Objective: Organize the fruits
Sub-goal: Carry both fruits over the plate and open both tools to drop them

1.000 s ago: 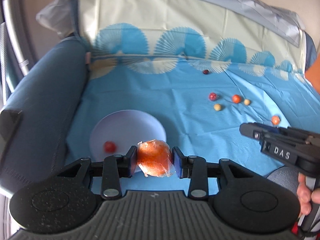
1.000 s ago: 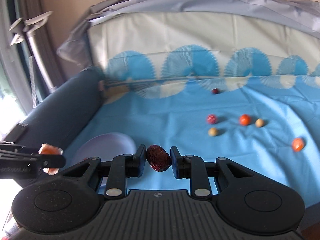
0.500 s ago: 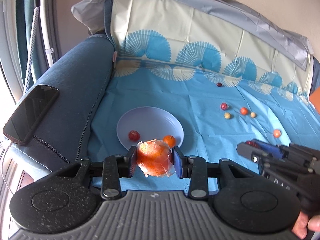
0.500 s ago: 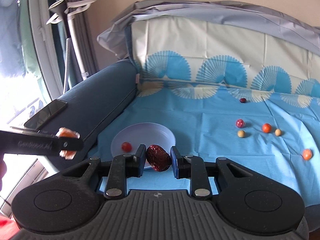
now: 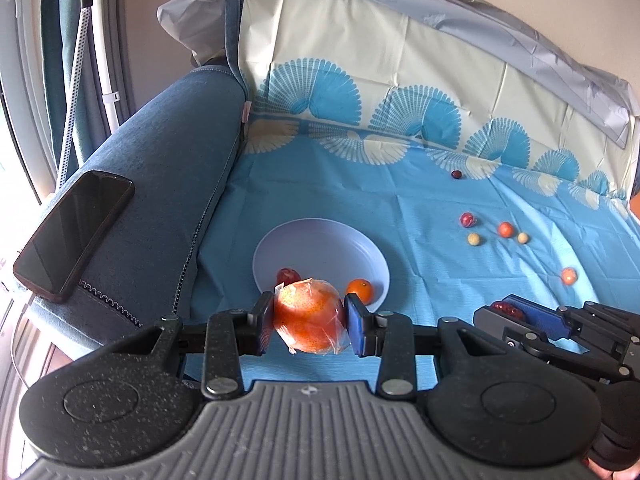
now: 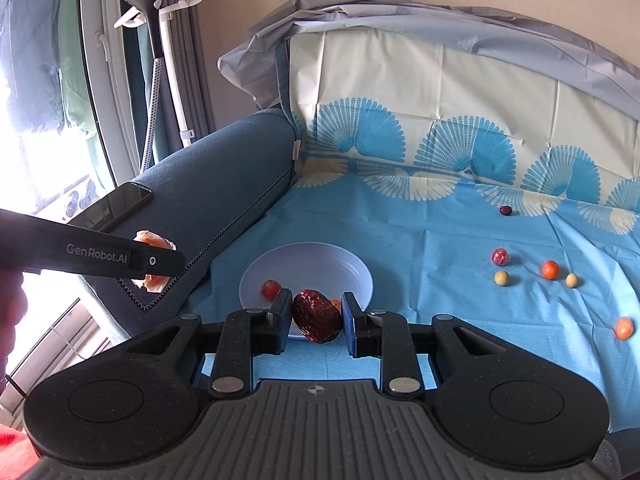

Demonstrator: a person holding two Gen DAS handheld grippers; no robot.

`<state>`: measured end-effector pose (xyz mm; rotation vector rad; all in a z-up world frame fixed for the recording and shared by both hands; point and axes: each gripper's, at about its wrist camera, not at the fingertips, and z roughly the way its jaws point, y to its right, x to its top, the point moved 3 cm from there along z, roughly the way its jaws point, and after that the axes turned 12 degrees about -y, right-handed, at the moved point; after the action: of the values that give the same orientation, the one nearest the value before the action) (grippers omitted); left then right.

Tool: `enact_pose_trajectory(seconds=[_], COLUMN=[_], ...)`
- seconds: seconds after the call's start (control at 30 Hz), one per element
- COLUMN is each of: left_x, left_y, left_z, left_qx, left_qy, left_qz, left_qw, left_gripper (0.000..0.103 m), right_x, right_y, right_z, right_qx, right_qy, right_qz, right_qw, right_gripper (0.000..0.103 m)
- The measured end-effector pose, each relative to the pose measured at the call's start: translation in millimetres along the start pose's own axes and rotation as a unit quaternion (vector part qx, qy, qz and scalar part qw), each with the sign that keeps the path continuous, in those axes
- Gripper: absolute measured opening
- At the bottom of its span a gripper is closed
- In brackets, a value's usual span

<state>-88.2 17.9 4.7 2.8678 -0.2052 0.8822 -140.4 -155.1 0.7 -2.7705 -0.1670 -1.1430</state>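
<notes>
While both hands have swung across since a second ago, the grips have not changed: the left gripper (image 5: 309,323) jaws stay clamped on the plastic-wrapped orange (image 5: 308,320), and the right gripper (image 6: 316,317) jaws stay closed on the dark red date (image 6: 316,316). What has changed is the view beyond the jaws. A second ago the pale plate (image 5: 320,240) was half hidden behind the left jaws with only a small red fruit (image 5: 287,275) showing on it; now the whole plate sits just past the jaws, and a small orange fruit (image 5: 359,289) shows on it too, beyond the right-hand jaw. From the right wrist the plate (image 6: 308,258) was a sliver off to the left; now it lies straight ahead, right behind the date. A black phone (image 5: 74,236) on the sofa arm (image 5: 160,200) has come into view, far left of the jaws. Six loose fruits, among them a wrapped red one (image 6: 501,257), lie scattered on the blue sheet (image 6: 420,248), well off to the right of both pairs of jaws.
</notes>
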Motion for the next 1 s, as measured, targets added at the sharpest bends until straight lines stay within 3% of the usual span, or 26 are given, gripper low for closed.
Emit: enact_pose_trajectory(seconds=[0.47, 1.0], left_x=[32.0, 74.6], left_y=[-6.0, -13.9], left_z=[47.7, 143.4], left_qx=[0.016, 0.023], left_qy=[-0.028, -0.077], left_qz=[0.016, 0.034], left_qw=[0.9993, 0.9961], left_gripper=[0.041, 0.041], right_x=[20.9, 44.7], right_y=[0.5, 17.6], right_z=[51.9, 148.9], right_qx=[0.004, 0.004], right_qy=[-0.022, -0.066], right_qz=[-0.007, -0.008], right_qw=[1.000, 0.998], right_gripper=[0.028, 0.028])
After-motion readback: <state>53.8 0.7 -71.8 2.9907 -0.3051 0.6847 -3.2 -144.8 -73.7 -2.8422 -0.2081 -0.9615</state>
